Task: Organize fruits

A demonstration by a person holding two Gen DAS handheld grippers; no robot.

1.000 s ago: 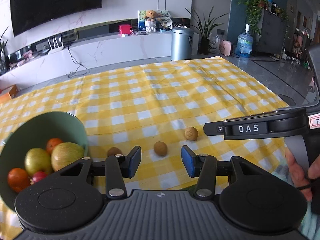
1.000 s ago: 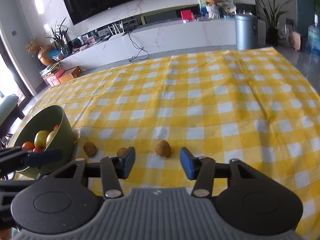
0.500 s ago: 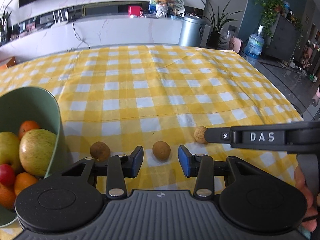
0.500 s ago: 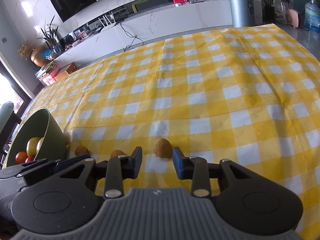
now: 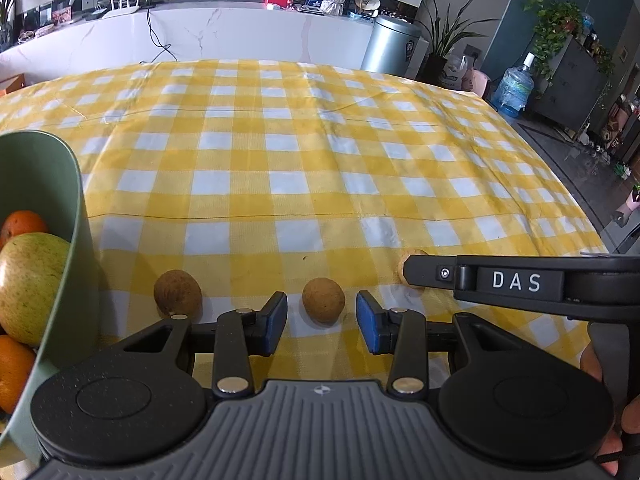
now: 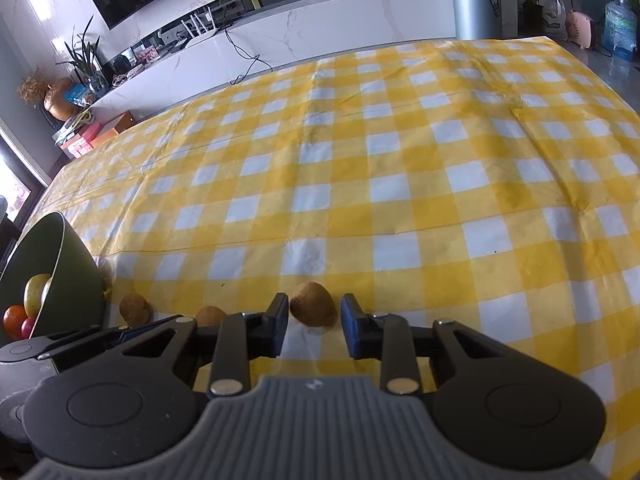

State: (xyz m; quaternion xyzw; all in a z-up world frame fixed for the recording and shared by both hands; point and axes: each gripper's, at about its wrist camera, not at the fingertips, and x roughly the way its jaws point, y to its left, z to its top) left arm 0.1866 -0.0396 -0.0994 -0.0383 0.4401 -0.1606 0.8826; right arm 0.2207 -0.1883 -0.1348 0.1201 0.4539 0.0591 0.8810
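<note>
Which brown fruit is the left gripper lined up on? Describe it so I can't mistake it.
Start at the green bowl on the checked cloth. Three small brown fruits sit in a row to its right. The middle fruit is yours: it alone sits just ahead of the left gripper, whose fingers are open.

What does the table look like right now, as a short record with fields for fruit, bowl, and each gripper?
loose fruit: three small brown fruits in a row on the checked cloth: left fruit, middle fruit, right fruit
bowl: green bowl at left, holding an apple and oranges
left gripper: open, fingers either side of the middle fruit, not touching
right gripper: open, fingers flanking the right fruit
</note>
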